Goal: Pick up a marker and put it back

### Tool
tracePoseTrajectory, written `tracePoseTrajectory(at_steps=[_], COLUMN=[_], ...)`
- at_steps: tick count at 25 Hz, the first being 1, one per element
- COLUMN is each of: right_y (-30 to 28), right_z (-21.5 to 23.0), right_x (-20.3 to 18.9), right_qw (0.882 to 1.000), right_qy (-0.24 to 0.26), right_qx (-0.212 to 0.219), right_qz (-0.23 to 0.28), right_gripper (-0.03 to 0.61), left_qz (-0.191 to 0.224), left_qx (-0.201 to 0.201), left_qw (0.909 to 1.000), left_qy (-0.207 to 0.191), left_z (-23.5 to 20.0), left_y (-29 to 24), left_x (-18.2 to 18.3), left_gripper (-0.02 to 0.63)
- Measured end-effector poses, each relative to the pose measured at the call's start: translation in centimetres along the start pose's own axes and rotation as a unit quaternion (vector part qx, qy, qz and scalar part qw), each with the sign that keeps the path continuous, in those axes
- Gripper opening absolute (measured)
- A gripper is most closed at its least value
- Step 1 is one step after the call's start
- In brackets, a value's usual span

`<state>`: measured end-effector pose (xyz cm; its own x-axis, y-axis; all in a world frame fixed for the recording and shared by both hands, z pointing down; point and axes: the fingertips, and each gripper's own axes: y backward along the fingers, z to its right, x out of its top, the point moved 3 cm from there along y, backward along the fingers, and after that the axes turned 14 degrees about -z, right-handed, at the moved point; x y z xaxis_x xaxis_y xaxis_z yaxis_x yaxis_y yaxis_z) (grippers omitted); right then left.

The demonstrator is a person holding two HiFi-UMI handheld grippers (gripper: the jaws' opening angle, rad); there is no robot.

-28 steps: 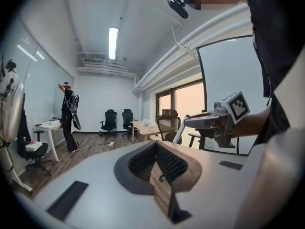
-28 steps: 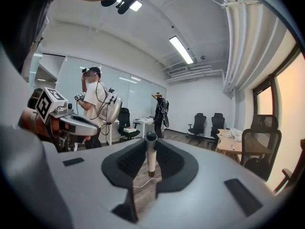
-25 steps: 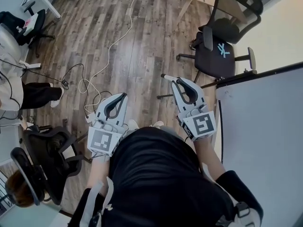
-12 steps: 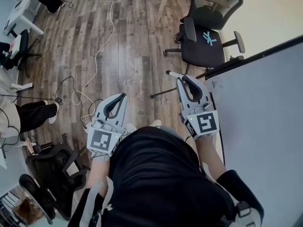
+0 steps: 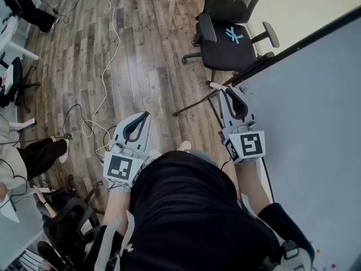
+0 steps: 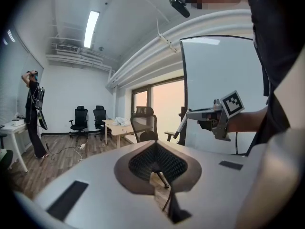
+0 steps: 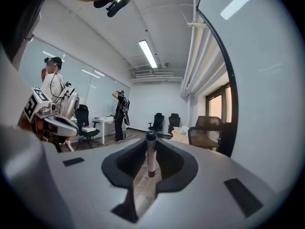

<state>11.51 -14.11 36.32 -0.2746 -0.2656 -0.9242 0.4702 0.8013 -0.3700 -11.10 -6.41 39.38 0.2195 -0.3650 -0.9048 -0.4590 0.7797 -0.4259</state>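
1. The right gripper (image 5: pixel 224 90) has its fingers drawn narrow on the marker (image 5: pixel 214 86). The right gripper view shows the pale barrel pinched between the two pads, so the task's thing is in hand and off any surface.
2. The marker's long axis runs crosswise to the fingers, not along them. In the right gripper view it stands upright through the gap, one end rising above the pads and the darker end hanging in the opening behind them. In the head view the free end juts from the fingertips toward the person's left, away from the board.
3. The whiteboard (image 5: pixel 316 112) lies just beside these fingers, on their right, and its dark frame passes close by the fingertips. No tray or holder for the marker shows in any view, so I cannot tell where it goes back. My judgement is that the coming move turns on carrying the fingertips rightward, toward the board.
4. The left gripper (image 5: pixel 146 115) has its fingers closed together on nothing; only floor and a chair base show through the gap. It sits well apart from the board, across the person's body, so the right hand is the nearer one.
5. No writing can be read. Each gripper's cube bears a black-and-white square pattern, and the office chair (image 5: pixel 231 38) ahead of the fingertips carries a cross of light-blue tape on its seat. No brand shows on the marker.
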Motion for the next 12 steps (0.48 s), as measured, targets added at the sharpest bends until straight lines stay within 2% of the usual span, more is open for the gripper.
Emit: tracePoseTrajectory(at_steps=[7,12], right_y=[2.5,4.7], right_z=[3.8,6.3], right_x=[-1.3,-2.5], right_qw=[0.999,0.996], right_qy=[-0.016,-0.030], right_qx=[-0.050,-0.086], right_qz=[-0.006,-0.010], right_gripper=[0.077,0.077], left_qz=[-0.019,-0.009], left_qx=[-0.024,-0.048], left_qw=[0.9995,0.9986], left_qy=[-0.009,-0.022], left_z=[1.8,3.6], left_y=[-2.0,-3.4], left_x=[0.5,1.7], left_gripper=[0.009,0.009])
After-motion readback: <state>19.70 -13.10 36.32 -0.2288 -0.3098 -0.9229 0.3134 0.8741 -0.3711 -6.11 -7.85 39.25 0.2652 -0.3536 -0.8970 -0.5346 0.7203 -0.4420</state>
